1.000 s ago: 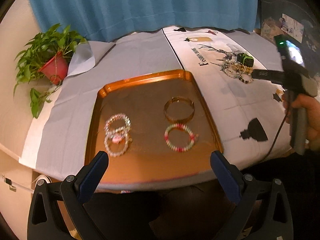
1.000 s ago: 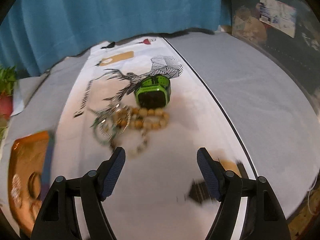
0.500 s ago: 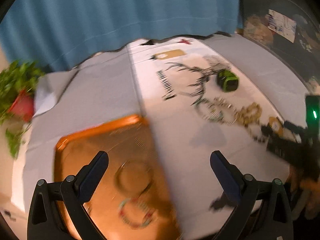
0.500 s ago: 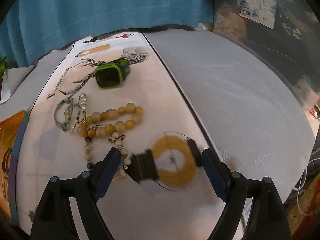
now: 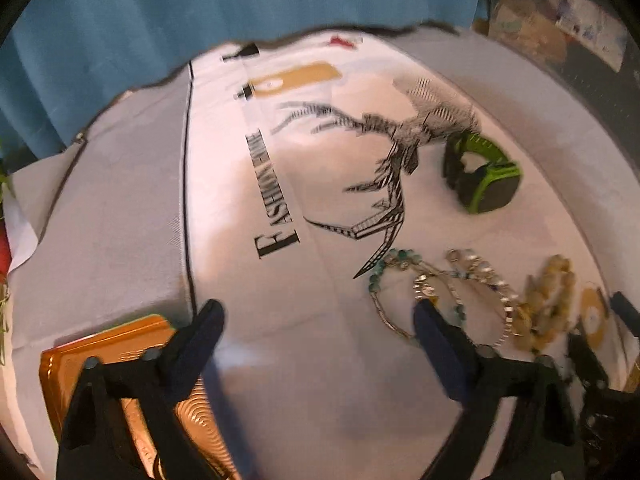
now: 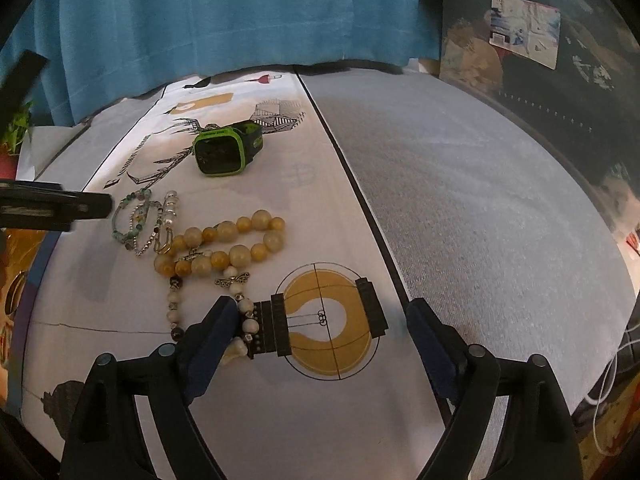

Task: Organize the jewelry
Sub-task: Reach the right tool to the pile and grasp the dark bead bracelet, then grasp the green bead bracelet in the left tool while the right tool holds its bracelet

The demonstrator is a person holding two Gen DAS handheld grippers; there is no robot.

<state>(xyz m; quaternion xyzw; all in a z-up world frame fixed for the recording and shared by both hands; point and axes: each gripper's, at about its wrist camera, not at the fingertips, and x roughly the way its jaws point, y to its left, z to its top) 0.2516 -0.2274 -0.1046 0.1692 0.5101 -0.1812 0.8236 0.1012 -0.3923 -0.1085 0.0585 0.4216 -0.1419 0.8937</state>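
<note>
Loose jewelry lies on the printed white cloth: a green and black watch (image 6: pixel 226 152) (image 5: pixel 482 178), a yellow bead bracelet (image 6: pixel 224 246) (image 5: pixel 548 304), and thin teal and silver bracelets (image 6: pixel 144 220) (image 5: pixel 436 292). The copper tray (image 5: pixel 116 344) sits at lower left in the left wrist view. My left gripper (image 5: pixel 316 320) is open and empty, its right finger just over the thin bracelets. My right gripper (image 6: pixel 316 320) is open and empty, with its left finger at the tail of a bead strand (image 6: pixel 176 312).
A blue curtain (image 6: pixel 240 12) hangs behind the table. Grey cloth (image 6: pixel 460 208) covers the table's right side. A potted plant (image 6: pixel 14 140) stands at far left. Dark clutter lies beyond the right edge.
My left gripper has swung right, off the tray and toward the loose jewelry. My right gripper has moved forward and right; the beads now lie at its left finger.
</note>
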